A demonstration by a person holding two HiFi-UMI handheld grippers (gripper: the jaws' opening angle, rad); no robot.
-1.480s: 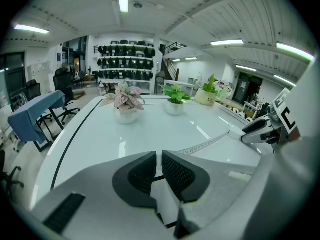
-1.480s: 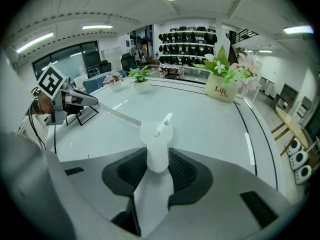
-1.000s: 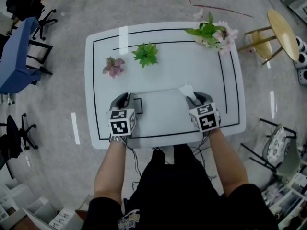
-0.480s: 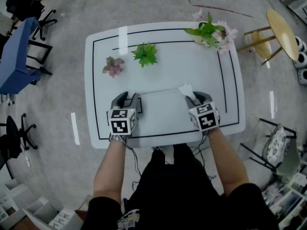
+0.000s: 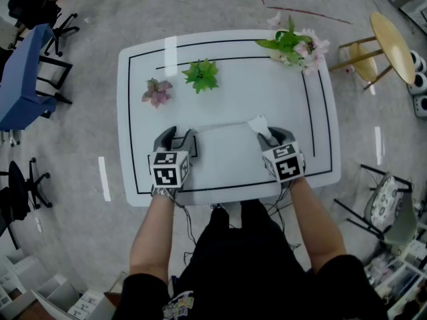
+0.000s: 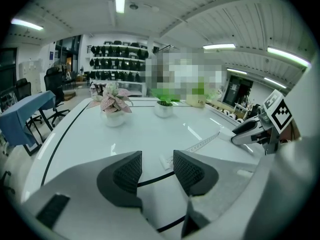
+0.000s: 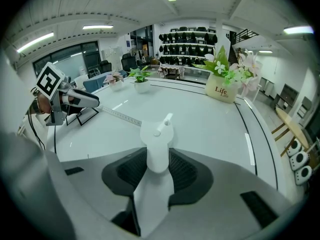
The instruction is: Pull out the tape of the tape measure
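The white tape measure [image 7: 157, 145] stands between the pads of my right gripper [image 7: 157, 168], which is shut on its body [image 5: 259, 123]. Its thin tape [image 5: 220, 126] runs left across the white table [image 5: 227, 92] to my left gripper [image 5: 176, 137]. In the left gripper view the tape [image 6: 202, 143] ends at a small tab [image 6: 166, 161] lying on the table just beyond the jaws. My left gripper [image 6: 156, 165] has just been opening, and nothing is between its pads now. The right gripper [image 6: 250, 131] shows at the right of that view.
A pink-leaved potted plant [image 5: 157, 92] and a green one [image 5: 202, 76] stand at the table's far left and middle. A flower pot [image 5: 293, 45] sits at the far right corner. A wooden stool [image 5: 390, 42] and office chairs [image 5: 30, 79] stand on the floor around the table.
The left gripper's jaws have spread apart and let go of the tape's end, which now lies on the table. The right gripper and the tape measure have stayed put.
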